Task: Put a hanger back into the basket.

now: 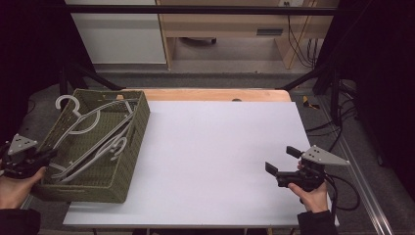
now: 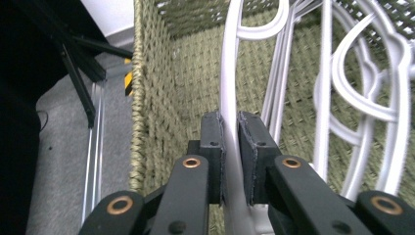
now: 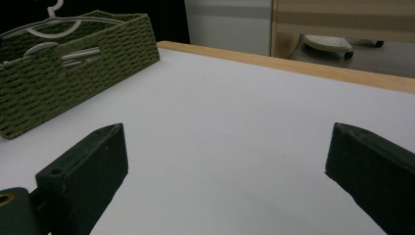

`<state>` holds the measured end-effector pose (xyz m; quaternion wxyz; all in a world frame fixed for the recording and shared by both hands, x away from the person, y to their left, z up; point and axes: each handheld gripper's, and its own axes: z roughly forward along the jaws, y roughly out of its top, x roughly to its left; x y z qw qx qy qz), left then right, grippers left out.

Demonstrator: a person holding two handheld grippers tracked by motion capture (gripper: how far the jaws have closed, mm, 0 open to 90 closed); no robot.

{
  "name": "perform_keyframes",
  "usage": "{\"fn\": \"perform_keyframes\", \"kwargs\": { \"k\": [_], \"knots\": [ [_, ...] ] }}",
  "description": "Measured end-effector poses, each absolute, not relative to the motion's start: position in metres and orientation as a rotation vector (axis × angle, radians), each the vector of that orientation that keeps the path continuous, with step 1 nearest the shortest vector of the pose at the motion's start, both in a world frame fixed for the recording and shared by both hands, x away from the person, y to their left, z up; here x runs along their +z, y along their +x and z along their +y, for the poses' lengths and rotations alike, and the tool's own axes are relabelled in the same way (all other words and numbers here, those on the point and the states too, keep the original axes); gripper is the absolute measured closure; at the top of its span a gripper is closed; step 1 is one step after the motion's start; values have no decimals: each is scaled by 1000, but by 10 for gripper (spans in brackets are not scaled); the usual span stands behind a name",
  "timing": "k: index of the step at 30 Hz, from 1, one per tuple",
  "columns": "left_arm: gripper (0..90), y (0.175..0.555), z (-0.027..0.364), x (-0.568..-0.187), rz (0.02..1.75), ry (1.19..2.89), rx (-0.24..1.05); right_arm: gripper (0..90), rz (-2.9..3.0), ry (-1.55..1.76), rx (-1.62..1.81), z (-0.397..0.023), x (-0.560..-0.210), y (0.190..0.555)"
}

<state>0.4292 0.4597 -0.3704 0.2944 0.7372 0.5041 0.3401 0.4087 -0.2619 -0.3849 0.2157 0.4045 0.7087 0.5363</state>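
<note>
White hanger [image 2: 230, 73] sits clamped between the left hand-held gripper [image 2: 231, 142] pads.

— How many hangers [image 1: 93, 142] lie in the basket [image 1: 132, 147]?
— Cannot tell; they overlap, and the near wall hides their lower ends.
— The left gripper [image 1: 46, 156]?
— Its tips are hidden behind the basket's left rim.

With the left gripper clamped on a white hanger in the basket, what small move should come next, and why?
Probably a short lift. The left gripper is already shut on a hanger that lies among other hangers inside the woven basket. Raising it slowly should free it from the tangle. The right gripper waits open over the white table.
</note>
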Motion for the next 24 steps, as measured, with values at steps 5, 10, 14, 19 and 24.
{"fn": "perform_keyframes", "kwargs": {
  "k": [5,10,14,19,24],
  "knots": [
    [796,422,454,-367,1291,1963,889,23,1965,1117,1489,-263,-384,408],
    [787,416,445,-363,1229,1996,884,23,1960,1120,1492,-263,-384,408],
    [781,415,435,-362,1199,2084,845,23,1958,1120,1492,-263,-384,408],
    [777,415,428,-361,1176,2173,799,23,1958,1120,1491,-263,-383,408],
    [769,416,421,-360,1177,2227,761,23,1961,1114,1502,-263,-383,407]
  ]
}}
